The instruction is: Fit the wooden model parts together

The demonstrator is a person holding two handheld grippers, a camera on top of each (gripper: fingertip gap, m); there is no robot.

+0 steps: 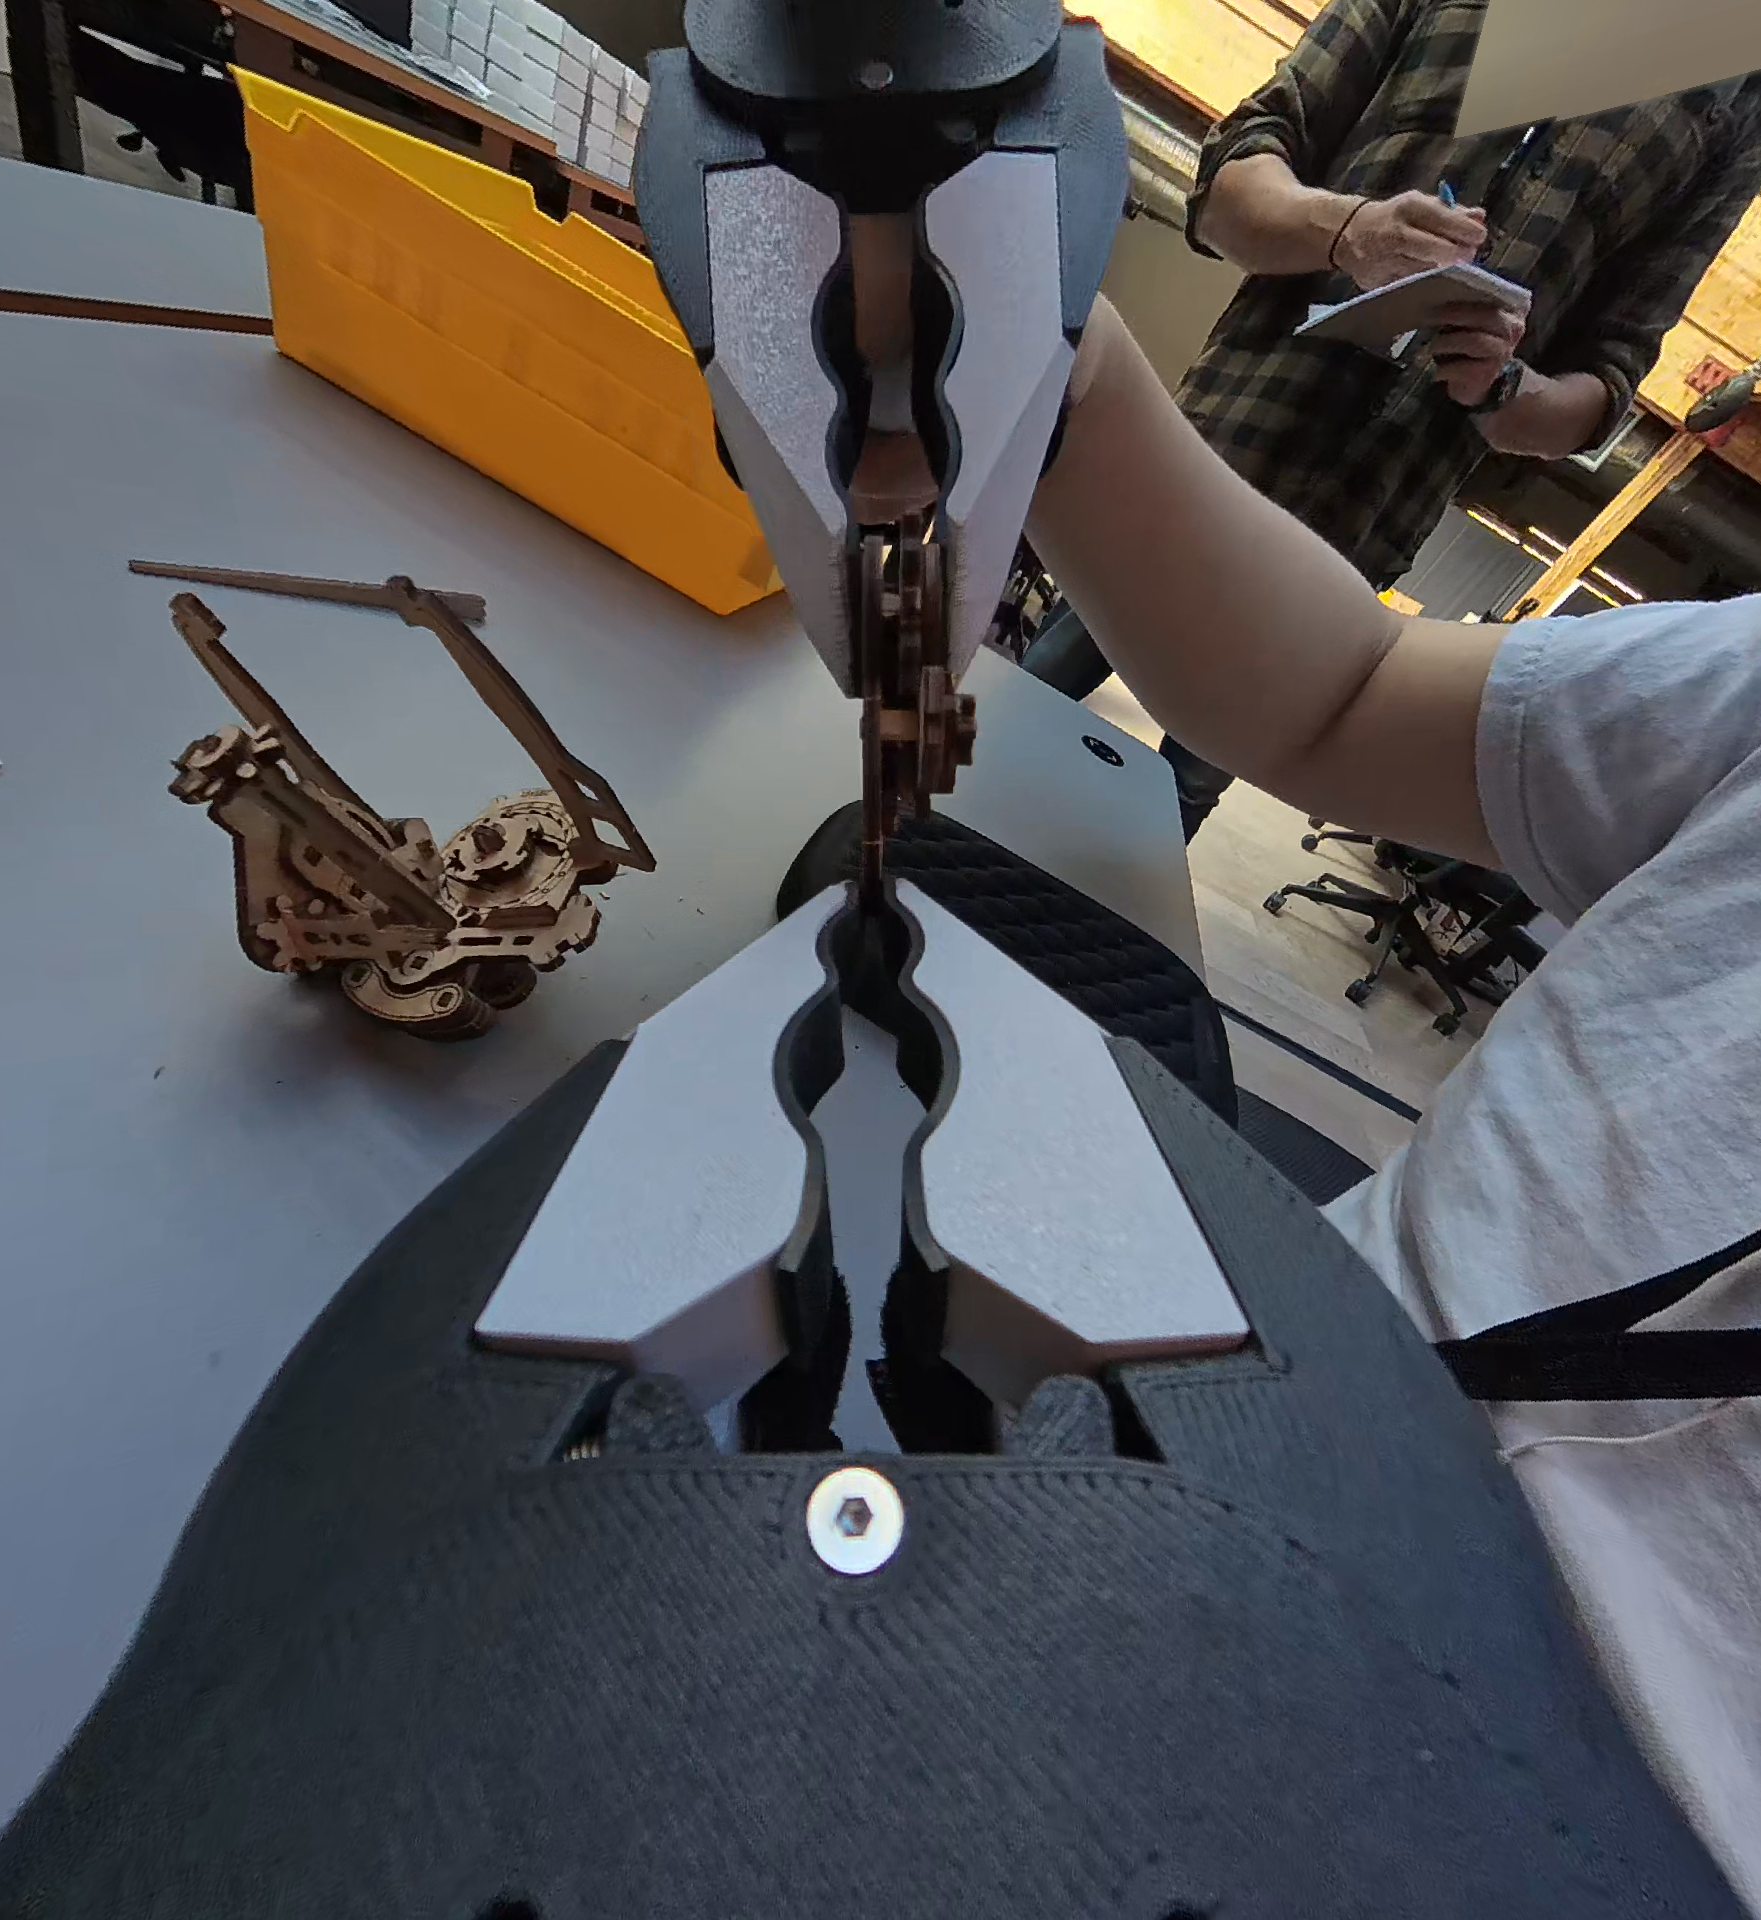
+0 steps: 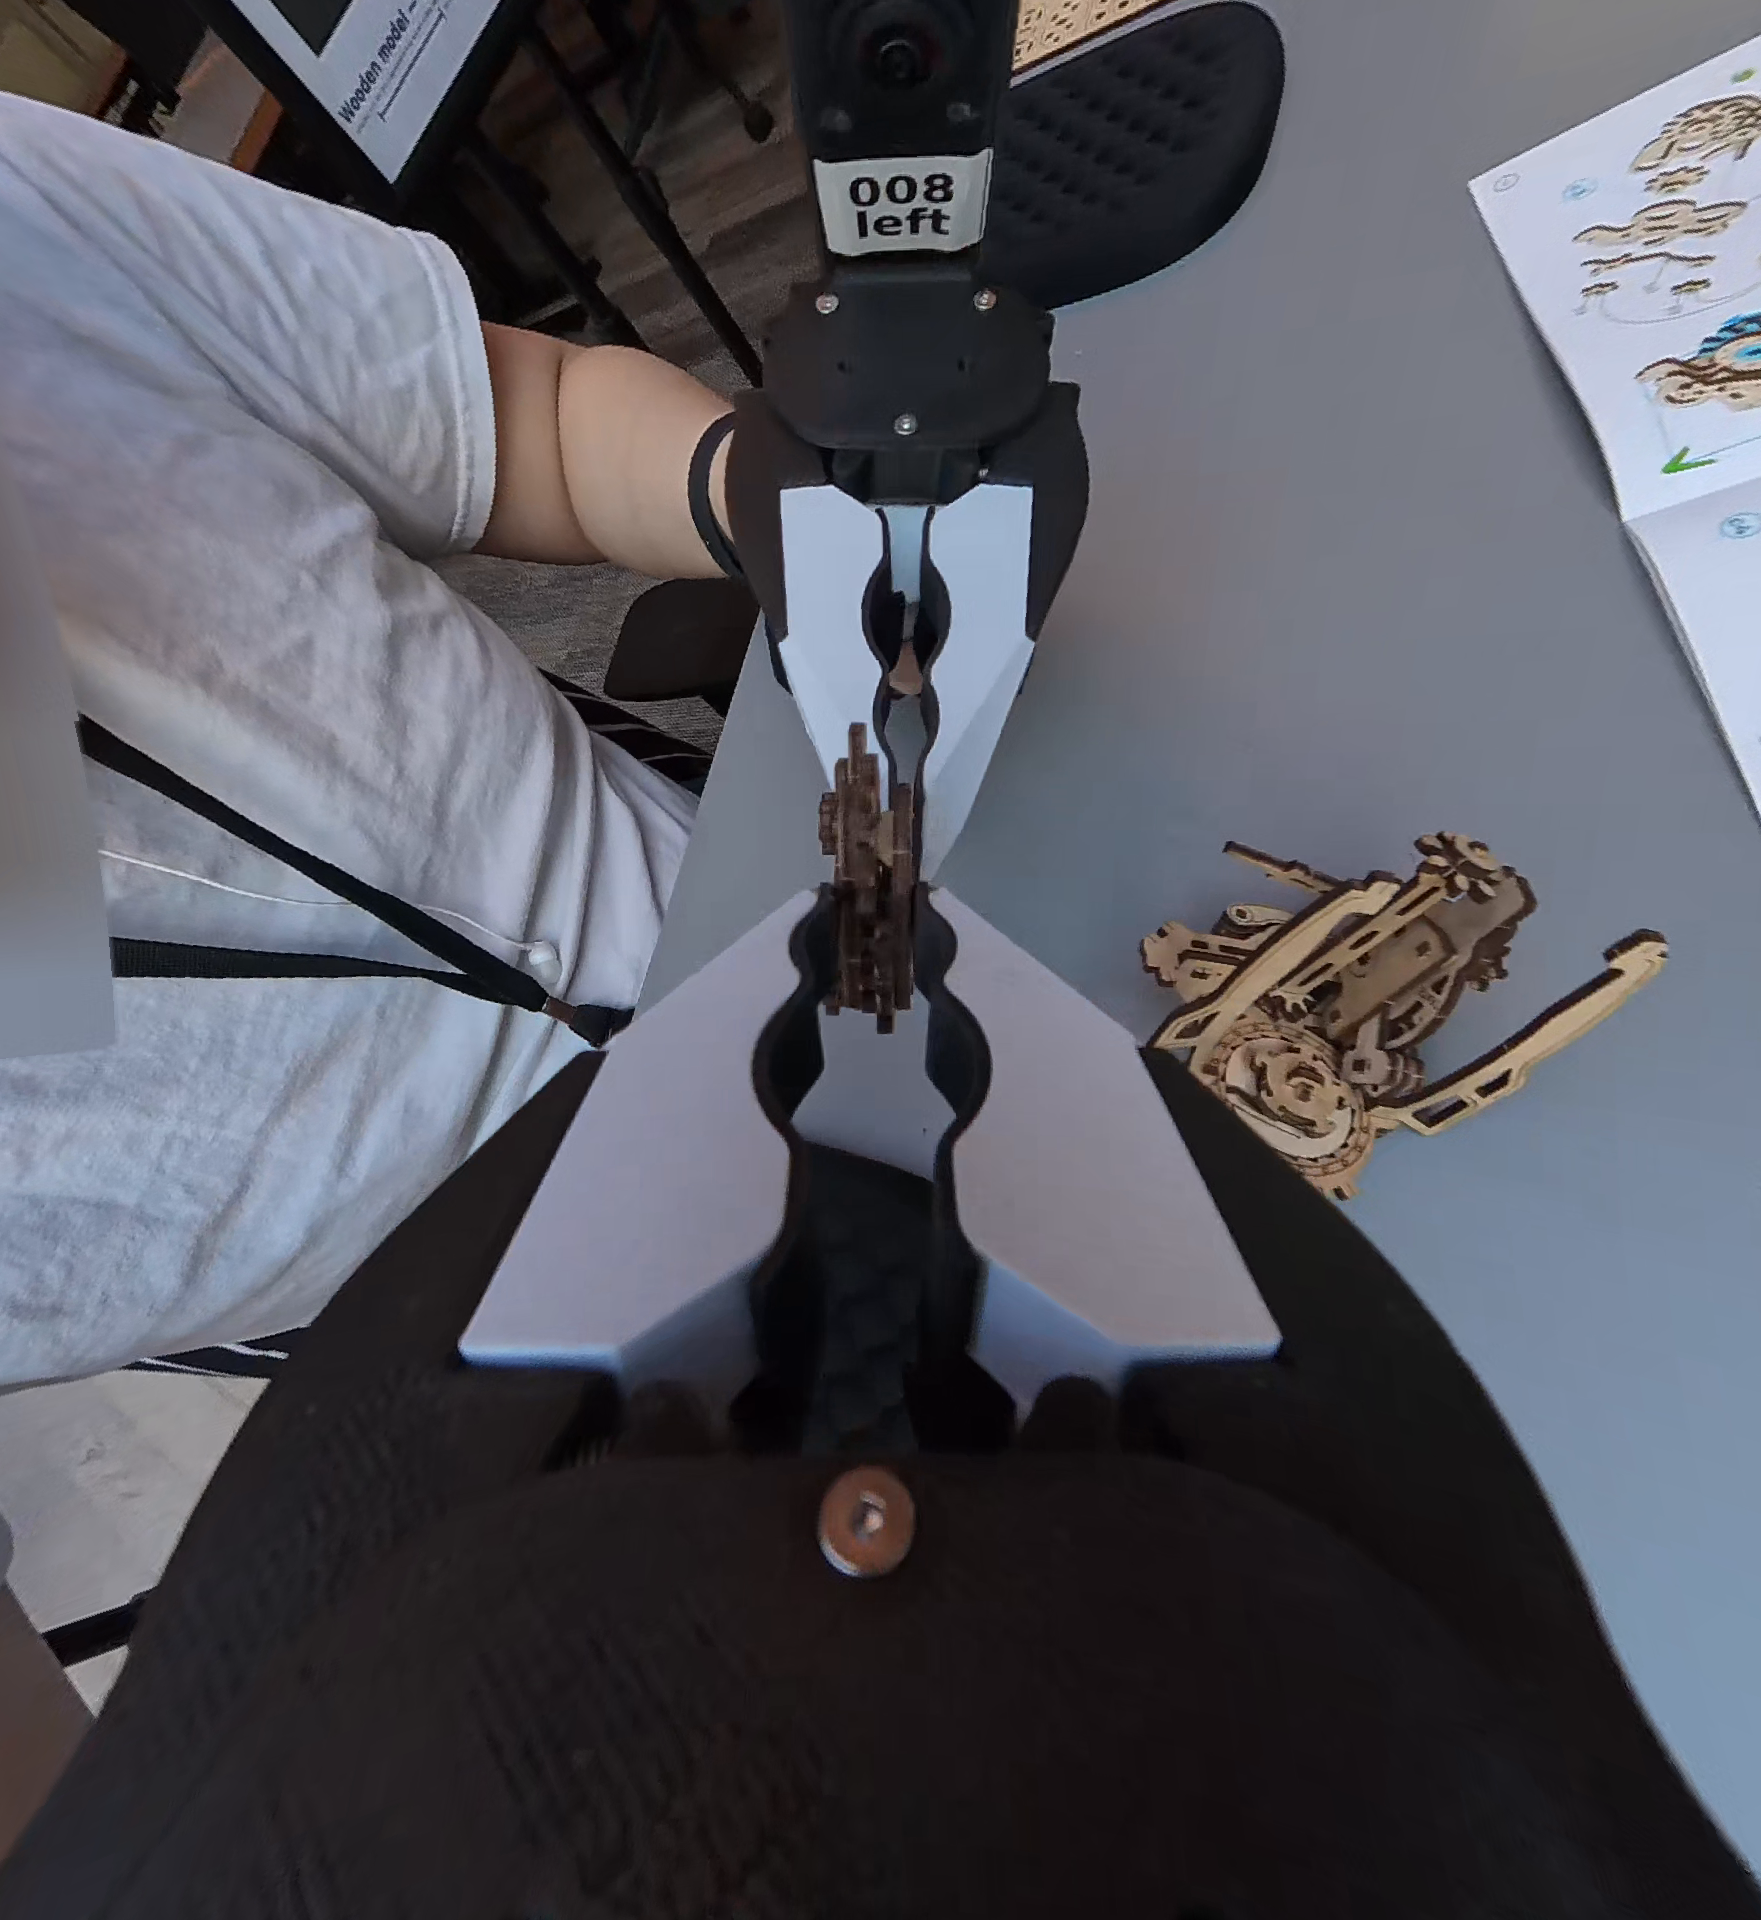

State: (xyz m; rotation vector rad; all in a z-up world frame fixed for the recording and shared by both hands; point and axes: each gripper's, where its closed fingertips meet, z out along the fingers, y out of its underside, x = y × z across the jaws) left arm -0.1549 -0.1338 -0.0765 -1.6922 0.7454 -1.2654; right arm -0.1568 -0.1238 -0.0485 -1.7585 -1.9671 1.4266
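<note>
Between your two tools, above the table (image 1: 128, 1195) edge, the small wooden gear cluster (image 2: 871, 914) was held in the air. Your right hand-held gripper (image 2: 871, 904) was clamped on the cluster's toothed discs. Your left hand-held gripper (image 1: 871, 894) was pinched tight on a thin wooden piece (image 1: 871, 831) at the cluster's lower end, tip to tip with the other tool. Whether that piece was seated yet could not be told. Best practice, as judged: keep both tools in line, press straight along the slot, no twist; thin ply may snap.

Outward: the larger part-built wooden model (image 1: 388, 883) lay on its side on the grey table, well apart from your grip, with a loose thin strip (image 1: 304, 587) near it. A yellow bin (image 1: 481, 343) stood farther back; instruction sheets (image 2: 1686, 364) lay at the table's edge. A person in a plaid shirt (image 1: 1427, 312) stood beyond, writing on a pad. Office chairs (image 1: 1416, 925) sat on the floor.
</note>
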